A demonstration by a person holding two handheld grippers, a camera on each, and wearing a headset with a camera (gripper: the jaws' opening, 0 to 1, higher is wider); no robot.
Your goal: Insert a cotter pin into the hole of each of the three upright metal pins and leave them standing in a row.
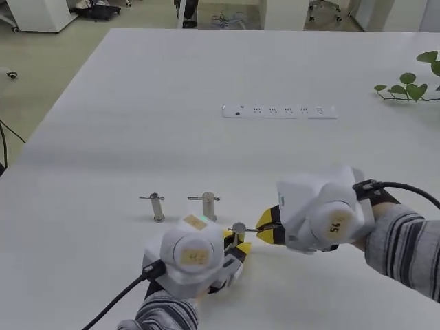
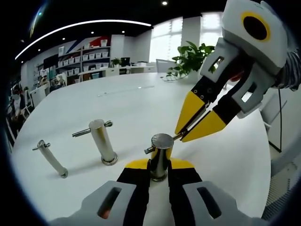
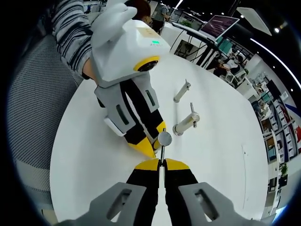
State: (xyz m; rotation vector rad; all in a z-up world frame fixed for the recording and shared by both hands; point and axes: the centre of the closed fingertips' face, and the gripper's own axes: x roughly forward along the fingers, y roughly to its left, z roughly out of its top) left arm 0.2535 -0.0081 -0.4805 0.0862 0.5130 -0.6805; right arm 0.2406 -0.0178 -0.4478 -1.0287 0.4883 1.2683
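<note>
Head view: near me on the table (image 1: 172,103), my left tongs (image 1: 237,249) grip the right pin (image 1: 238,229) upright.
Left gripper view: the cotter (image 2: 148,150) passes through its top.
Right gripper view: my right tongs (image 3: 161,164) are pinched narrow on the cotter.

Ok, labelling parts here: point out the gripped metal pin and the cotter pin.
gripped metal pin (image 2: 160,157): left gripper view, middle of its shaft.
cotter pin (image 3: 162,153): right gripper view, its thin shank.
</note>
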